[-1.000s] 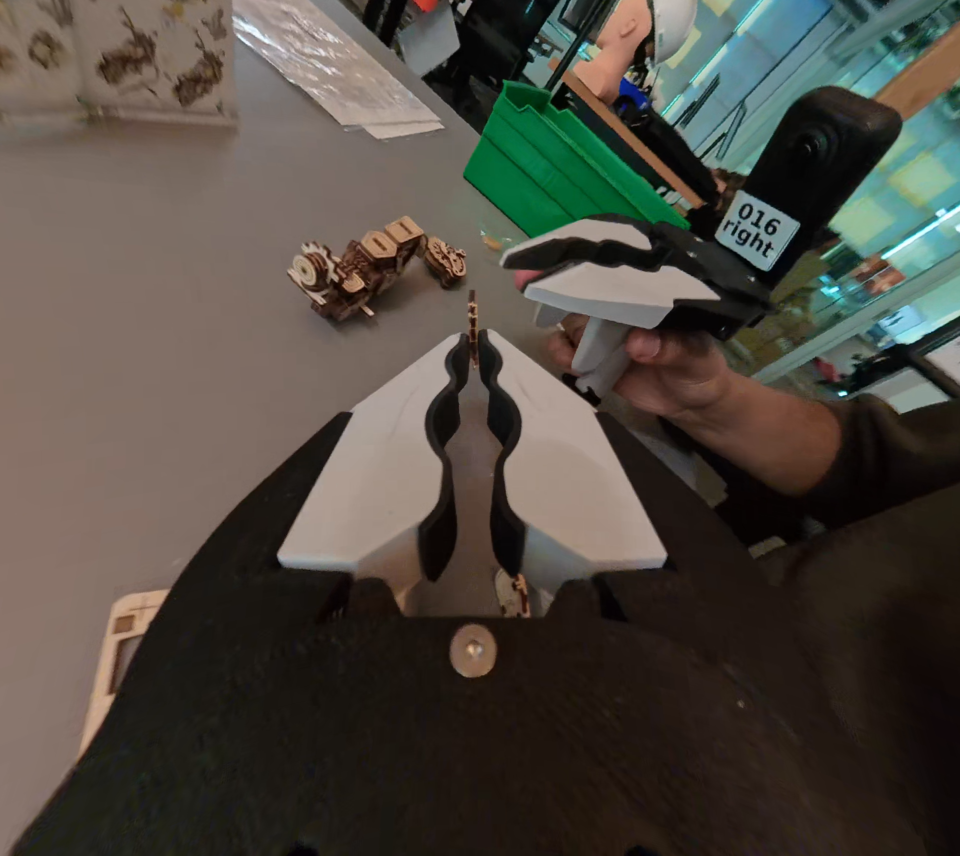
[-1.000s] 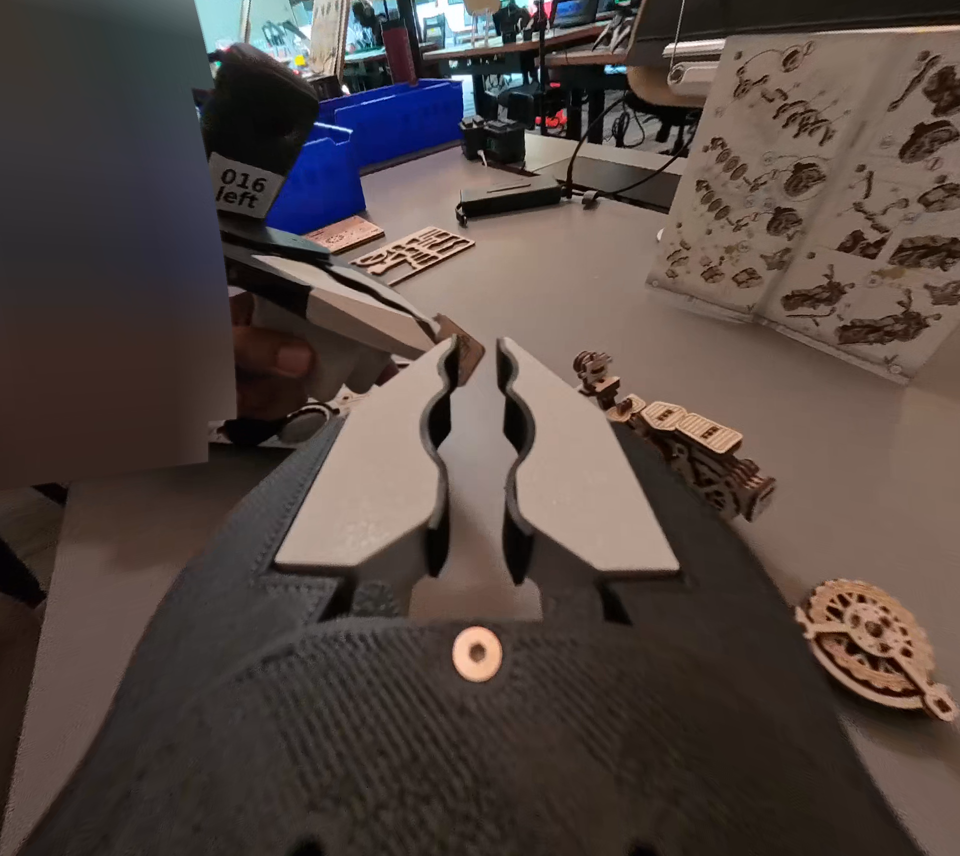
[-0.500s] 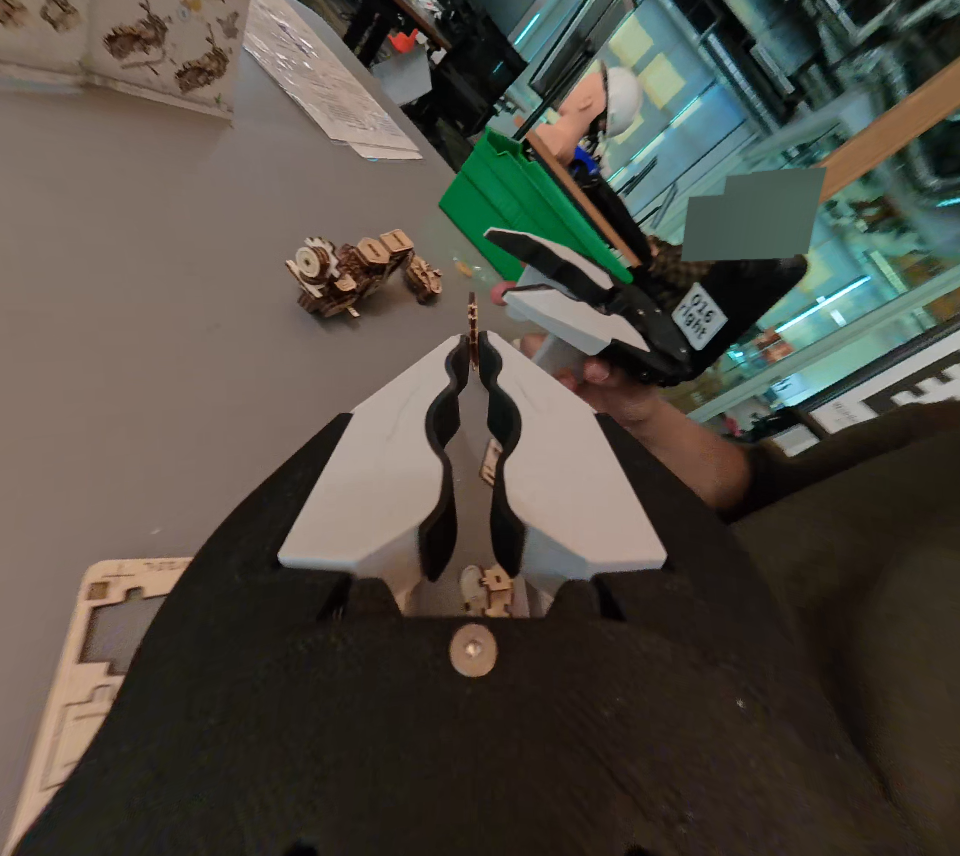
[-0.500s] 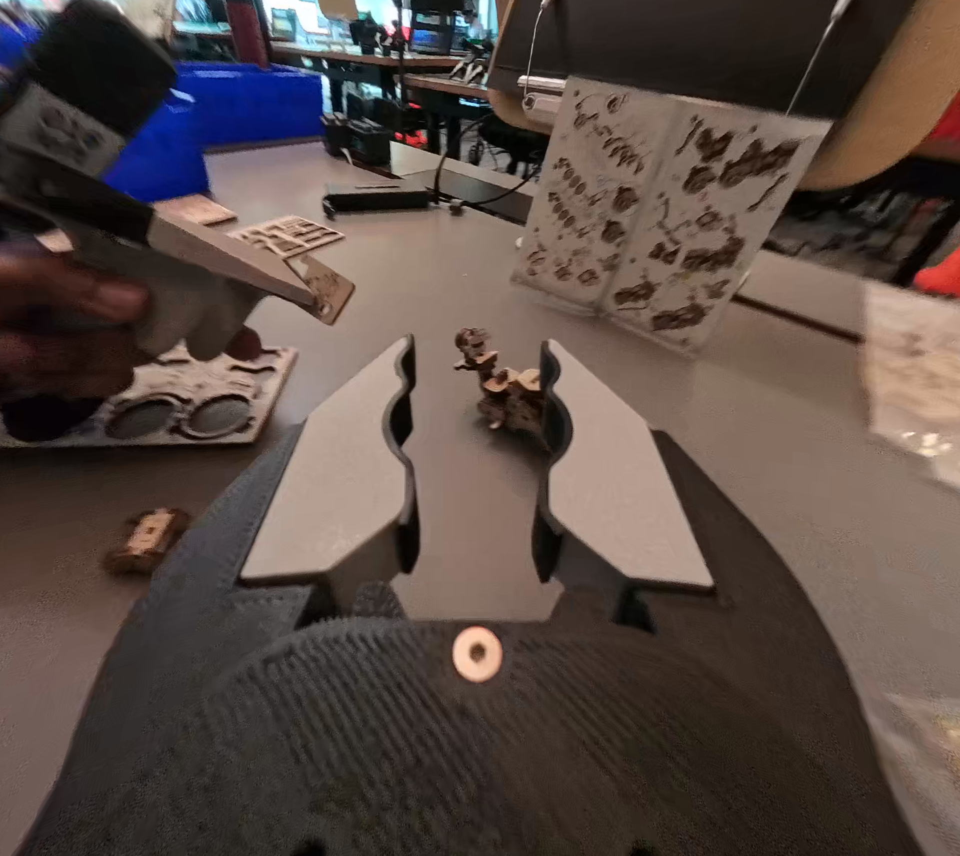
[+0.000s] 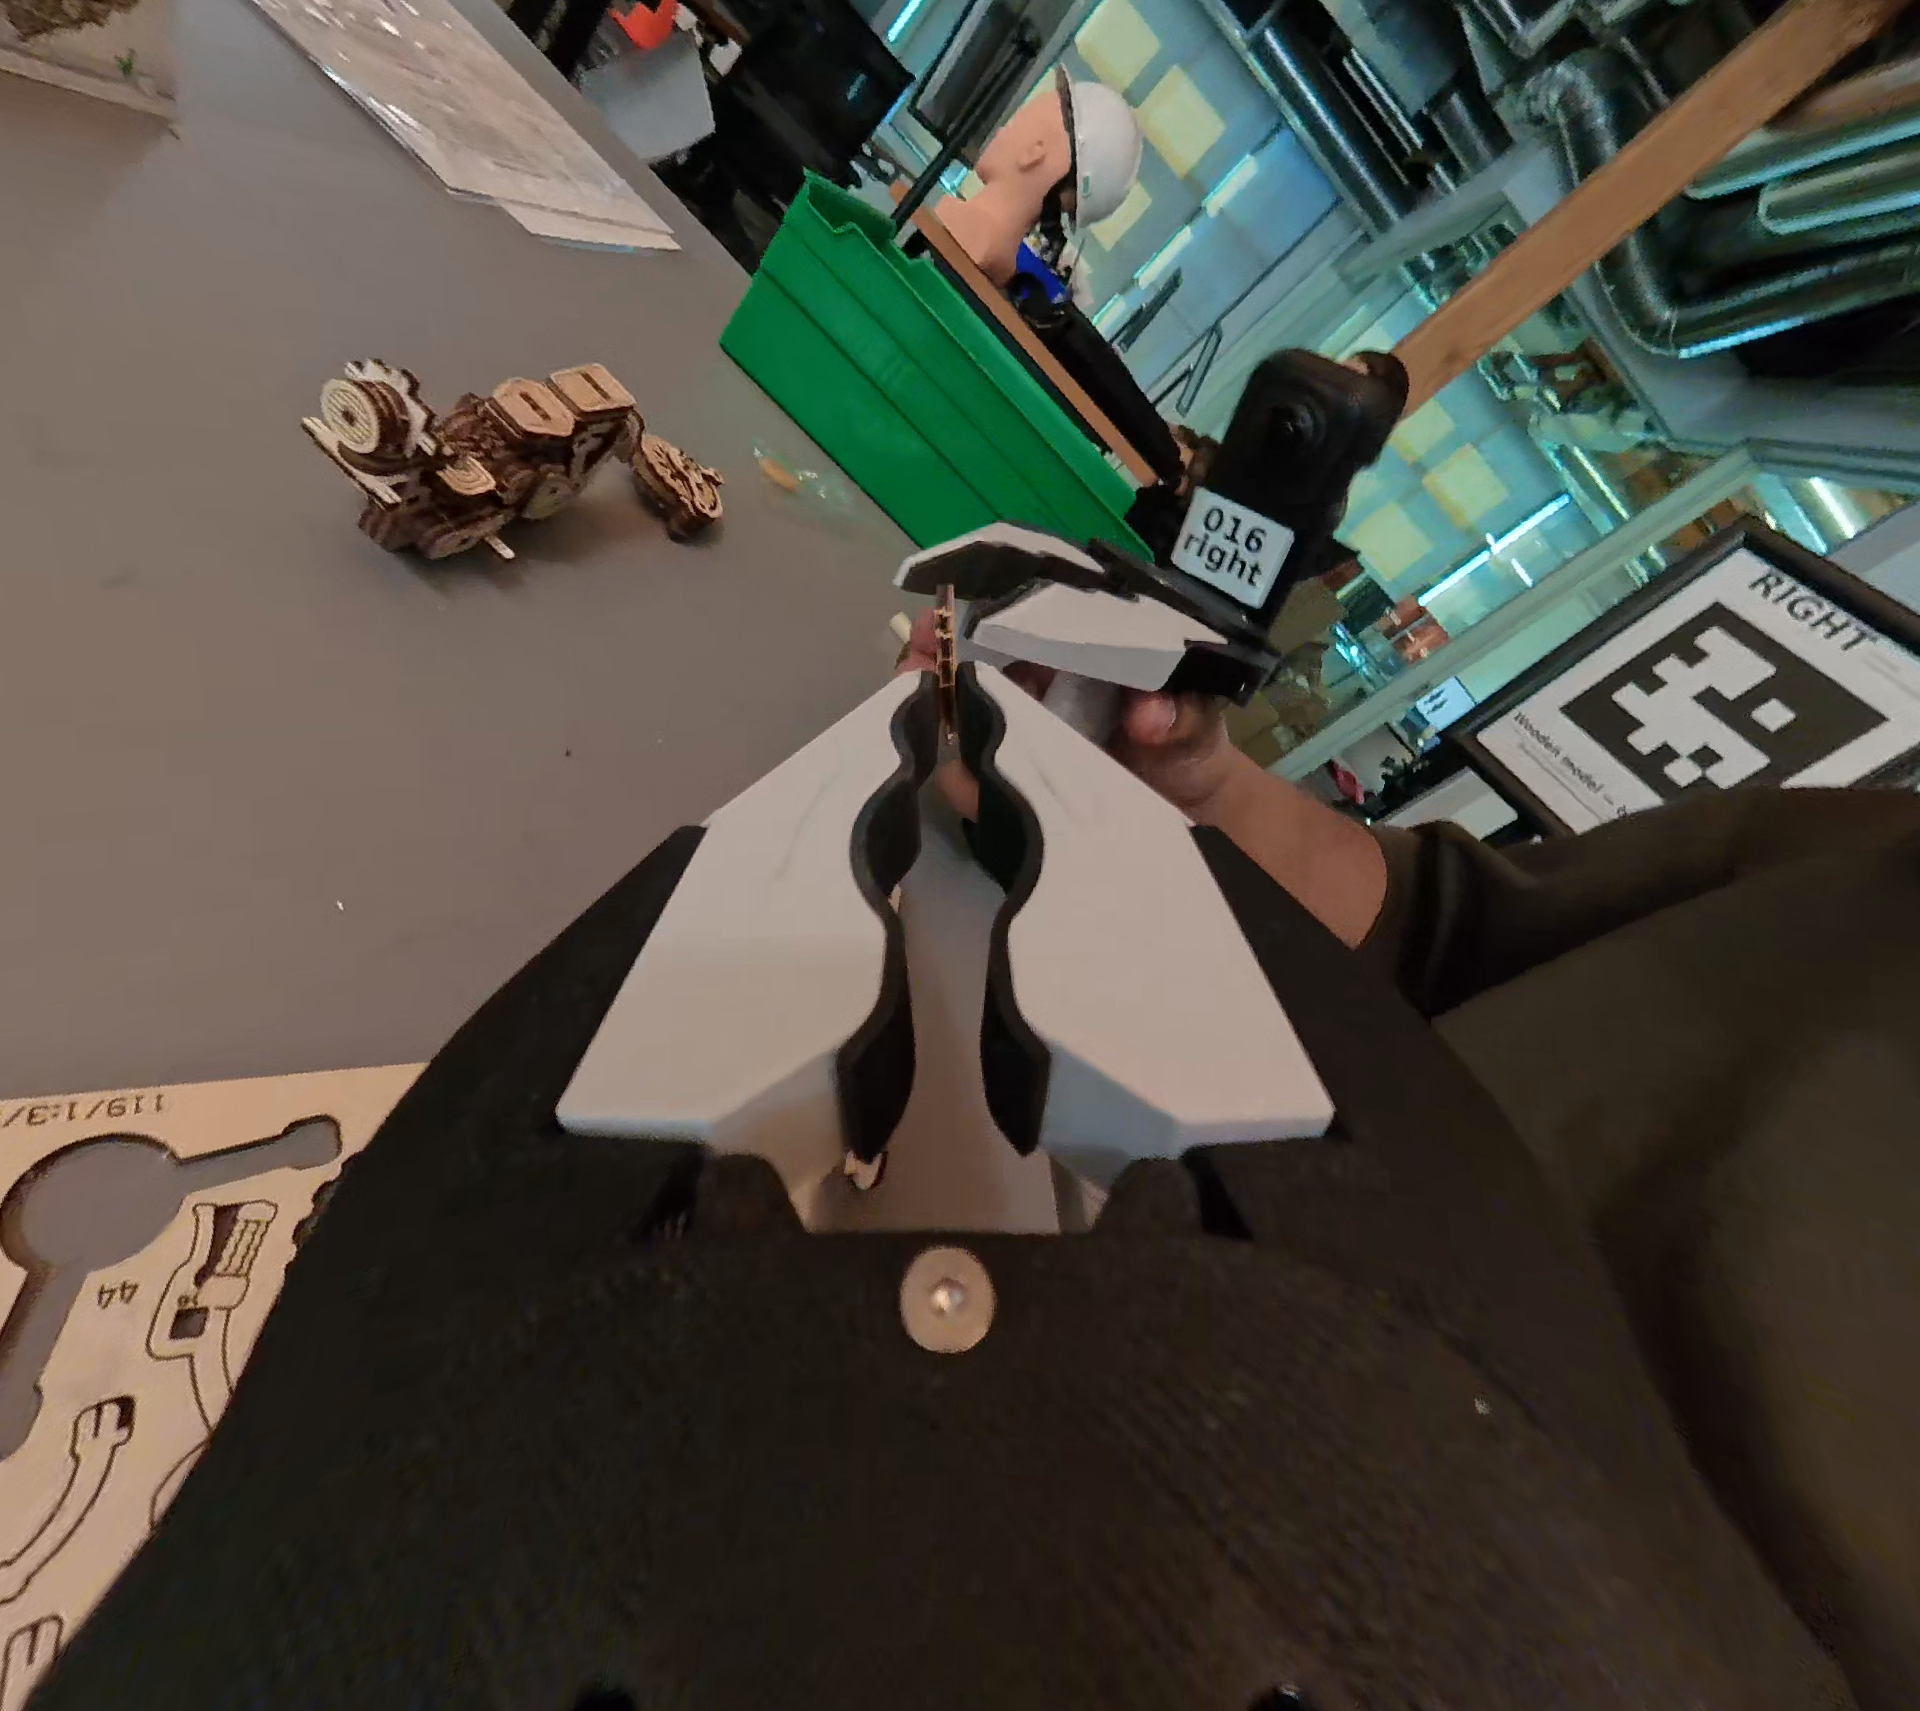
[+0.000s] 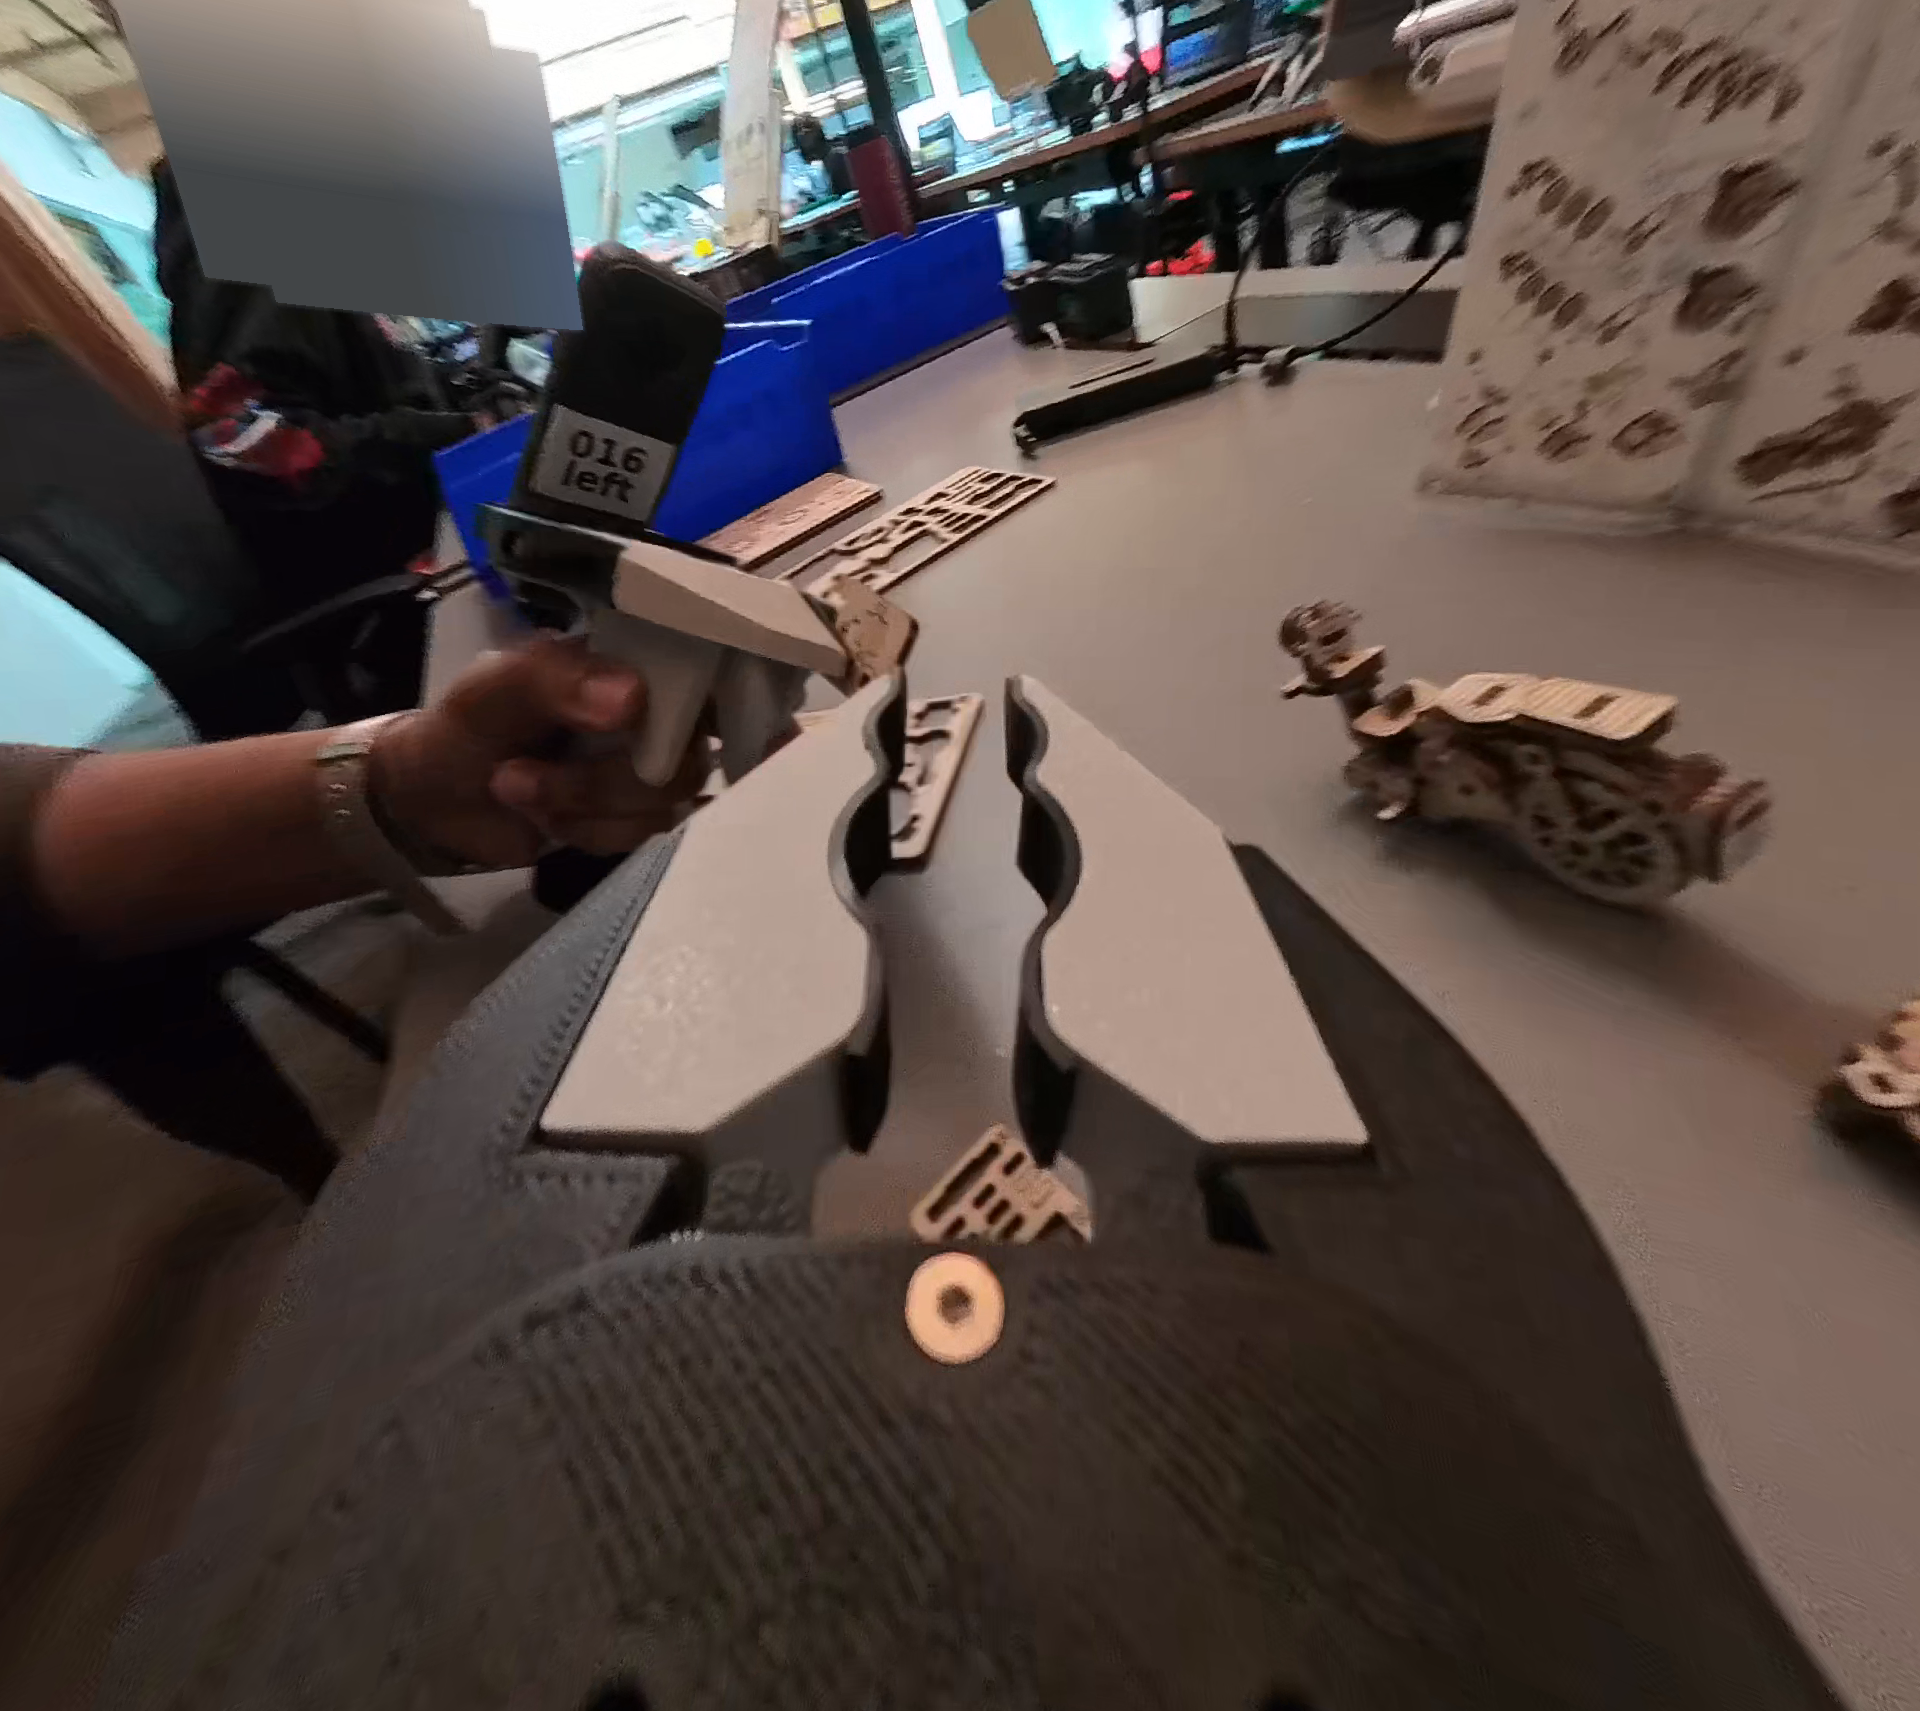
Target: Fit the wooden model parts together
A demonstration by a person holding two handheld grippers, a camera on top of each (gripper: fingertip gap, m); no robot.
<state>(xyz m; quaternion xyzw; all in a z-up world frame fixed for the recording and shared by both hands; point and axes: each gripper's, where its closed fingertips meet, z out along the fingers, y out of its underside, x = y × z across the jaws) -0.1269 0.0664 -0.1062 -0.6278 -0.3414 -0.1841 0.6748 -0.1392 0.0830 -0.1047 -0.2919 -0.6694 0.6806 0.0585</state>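
My left gripper (image 5: 940, 697) is shut on a thin flat wooden piece (image 5: 943, 643), held edge-on above the table. In the right wrist view the same piece (image 6: 871, 631) sticks out of the left gripper (image 6: 826, 635). My right gripper (image 6: 951, 697) is open and empty, its left fingertip just below and beside that piece. It also shows in the left wrist view (image 5: 961, 596), tips right at the piece's top. A part-built wooden motorcycle model (image 5: 478, 466) (image 6: 1507, 788) lies on the grey table, with a separate wooden wheel part (image 5: 681, 482) (image 6: 1881, 1079) beside it.
A cut-out wooden parts sheet (image 5: 104, 1246) lies at the near left, and more sheets (image 6: 925, 508) lie farther back. A small loose wooden piece (image 6: 997, 1194) lies below my right gripper. A green bin (image 5: 894, 404), a blue bin (image 6: 790, 373) and a propped instruction sheet (image 6: 1683, 259) border the table. My two grippers' fingertips are within a few centimetres of each other.
My right gripper has swung back from the model toward the left gripper and its jaws have narrowed. My left gripper has kept its hold on the flat piece.
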